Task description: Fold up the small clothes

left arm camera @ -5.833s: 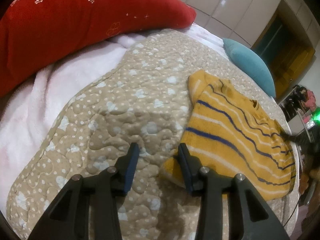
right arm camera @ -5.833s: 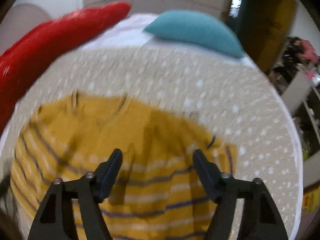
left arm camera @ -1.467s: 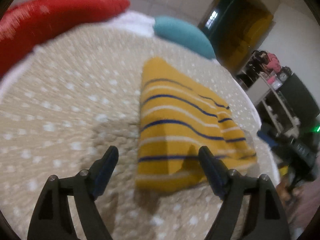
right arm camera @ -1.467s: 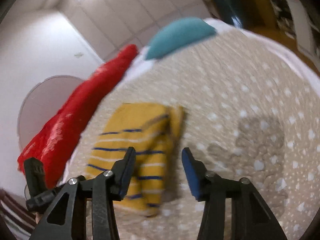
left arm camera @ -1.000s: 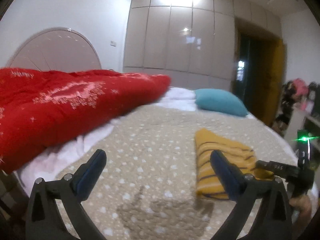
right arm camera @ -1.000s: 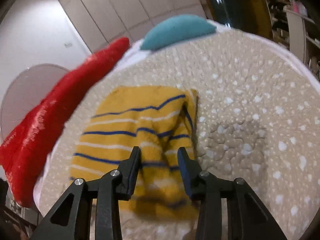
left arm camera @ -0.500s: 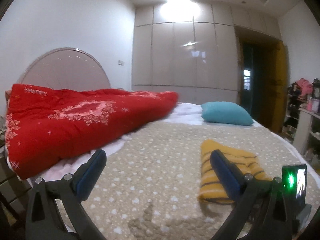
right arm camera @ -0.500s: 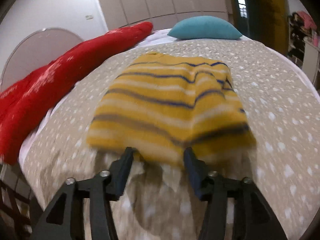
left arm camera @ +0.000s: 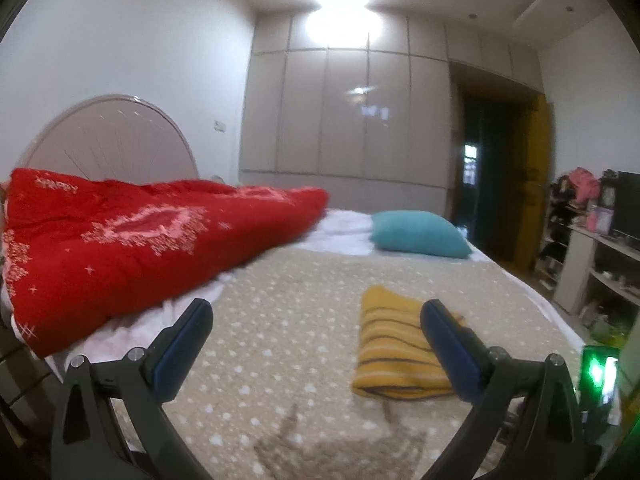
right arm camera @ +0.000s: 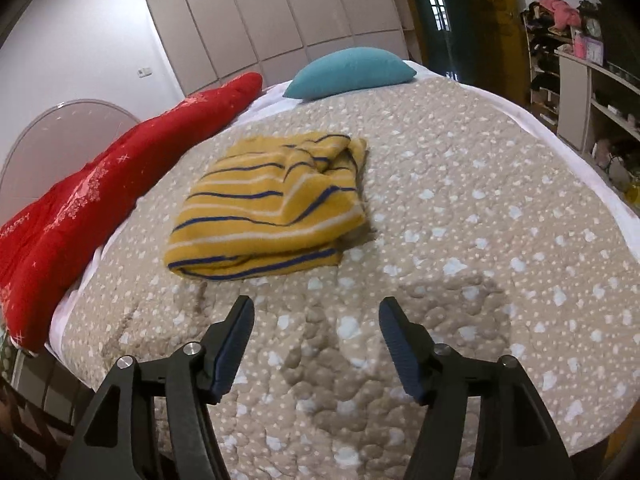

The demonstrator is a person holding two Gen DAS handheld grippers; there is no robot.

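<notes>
A yellow sweater with blue and white stripes point(right arm camera: 272, 204) lies folded into a thick rectangle on the beige dotted quilt point(right arm camera: 460, 208). It also shows in the left wrist view point(left arm camera: 394, 346), right of centre. My left gripper point(left arm camera: 316, 314) is wide open and empty, held back above the quilt's near edge. My right gripper point(right arm camera: 316, 312) is open and empty, hovering over the quilt just in front of the sweater without touching it.
A red duvet point(left arm camera: 132, 248) is piled along the bed's left side. A teal pillow point(left arm camera: 418, 234) lies at the far end. Shelves with clutter point(left arm camera: 596, 248) stand to the right. A white sheet point(right arm camera: 560, 148) edges the quilt.
Both grippers have pulled back from the sweater and away from the bed. The right gripper has opened wider. The sweater lies folded and still.
</notes>
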